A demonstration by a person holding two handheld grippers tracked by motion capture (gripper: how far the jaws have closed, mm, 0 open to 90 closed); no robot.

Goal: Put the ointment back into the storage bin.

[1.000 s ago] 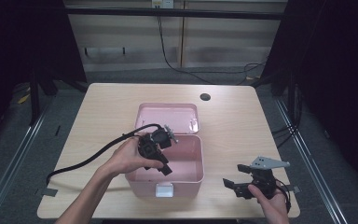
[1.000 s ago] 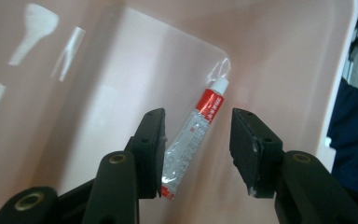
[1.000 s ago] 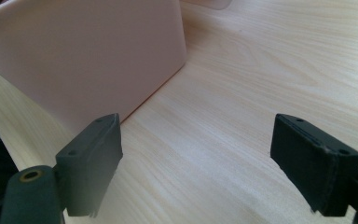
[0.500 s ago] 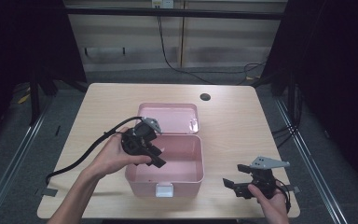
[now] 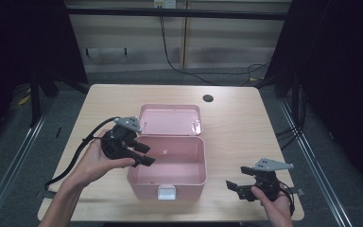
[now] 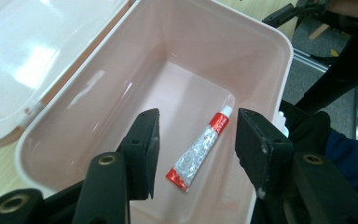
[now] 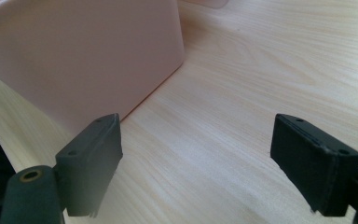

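Red-and-white tube (image 6: pixel 199 152) already lies in the open pink box (image 5: pixel 168 176) w/ lid up; both hand-held grippers, left (image 5: pixel 139 153) & right (image 5: pixel 238 189), jaws apart, empty; closing lid prob. left.

Pink box (image 5: pixel 170 165) open, lid (image 5: pixel 170 119) back — small red-and-white tube (image 6: pixel 200 149) lying flat inside.

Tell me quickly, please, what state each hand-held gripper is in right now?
Left hand-held gripper: open, holding nothing, above the tube in the pink box.
Right hand-held gripper: open wide, empty, over the table.
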